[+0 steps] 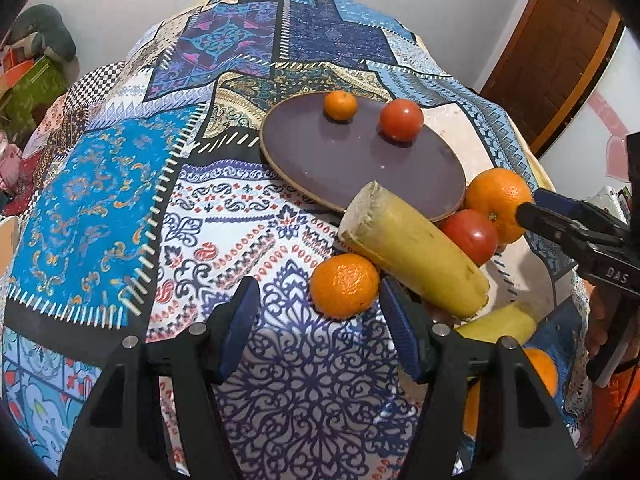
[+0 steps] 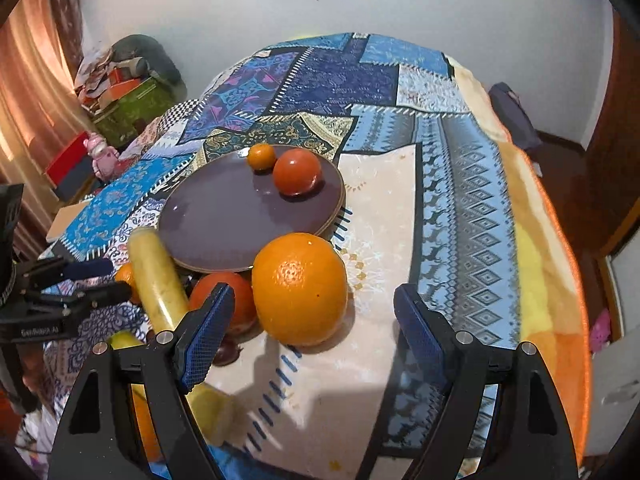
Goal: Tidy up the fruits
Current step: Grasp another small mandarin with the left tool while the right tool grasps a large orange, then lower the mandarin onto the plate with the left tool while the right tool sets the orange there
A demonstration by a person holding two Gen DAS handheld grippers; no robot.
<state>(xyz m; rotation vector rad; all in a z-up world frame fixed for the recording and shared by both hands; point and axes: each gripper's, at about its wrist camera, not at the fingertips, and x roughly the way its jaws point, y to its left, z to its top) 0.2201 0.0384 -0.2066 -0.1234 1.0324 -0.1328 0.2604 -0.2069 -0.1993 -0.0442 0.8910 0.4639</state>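
Nearest my left gripper (image 1: pixel 320 312), wide open and holding nothing, sits a small orange (image 1: pixel 345 285) at one o'clock, touching the yellow cylinder (image 1: pixel 412 246). Beyond, the purple plate (image 1: pixel 344 168) carries a mandarin (image 1: pixel 340 105) and tomato (image 1: pixel 401 120).

My right gripper (image 2: pixel 316 320) gapes empty around a big orange (image 2: pixel 300 288), not touching; the plate (image 2: pixel 224 220) lies at twelve o'clock.

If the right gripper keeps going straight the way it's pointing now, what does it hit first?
Most likely the big orange: it sits just ahead of the open right gripper, slightly nearer its left finger. The purple plate lies beyond it. Depth is uncertain.
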